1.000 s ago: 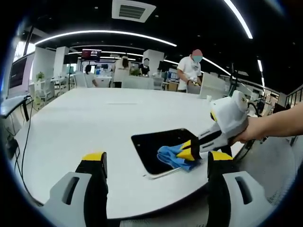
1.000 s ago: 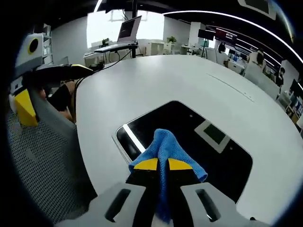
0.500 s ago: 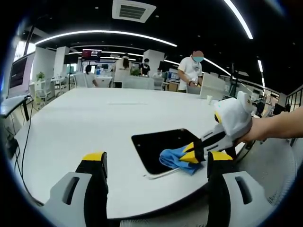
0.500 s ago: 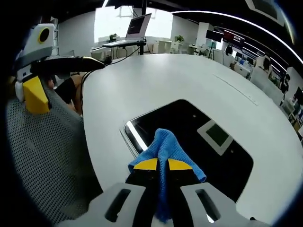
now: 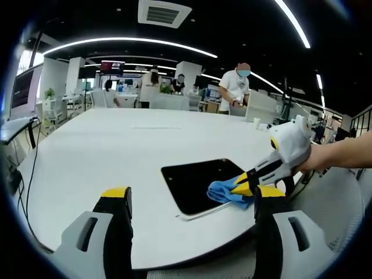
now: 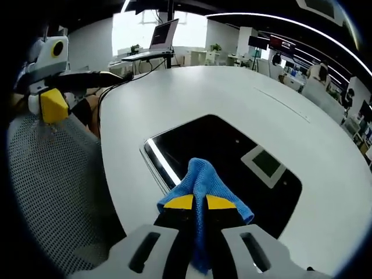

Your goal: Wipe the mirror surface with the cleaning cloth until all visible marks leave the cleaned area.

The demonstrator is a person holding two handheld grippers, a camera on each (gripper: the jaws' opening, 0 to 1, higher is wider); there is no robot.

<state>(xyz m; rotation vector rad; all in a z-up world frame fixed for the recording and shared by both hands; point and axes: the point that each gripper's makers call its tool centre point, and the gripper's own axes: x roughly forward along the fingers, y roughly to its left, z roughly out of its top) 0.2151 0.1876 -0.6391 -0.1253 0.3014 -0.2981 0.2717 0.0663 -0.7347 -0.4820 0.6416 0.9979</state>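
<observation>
A dark rectangular mirror [image 5: 195,181] [image 6: 232,157] lies flat on the white table, near its edge. My right gripper [image 6: 195,203] is shut on a blue cleaning cloth [image 6: 201,180], pressed onto the mirror's near part. In the left gripper view that same gripper [image 5: 247,185], held by a person's hand [image 5: 317,158], comes in from the right with the cloth [image 5: 224,192] on the mirror's right near corner. My left gripper [image 5: 189,200] stands open over the table edge, short of the mirror, with nothing between its yellow-tipped fingers. It appears at the far left in the right gripper view [image 6: 49,99].
The big white table [image 5: 116,145] stretches away behind the mirror. A mesh chair [image 6: 52,197] stands at the table's edge. A laptop [image 6: 164,35] sits on a far desk. Several people [image 5: 235,87] stand beyond the table's far side.
My right gripper has slid the cloth rightwards across the mirror's near end, toward its right corner. The left gripper has stayed put.
</observation>
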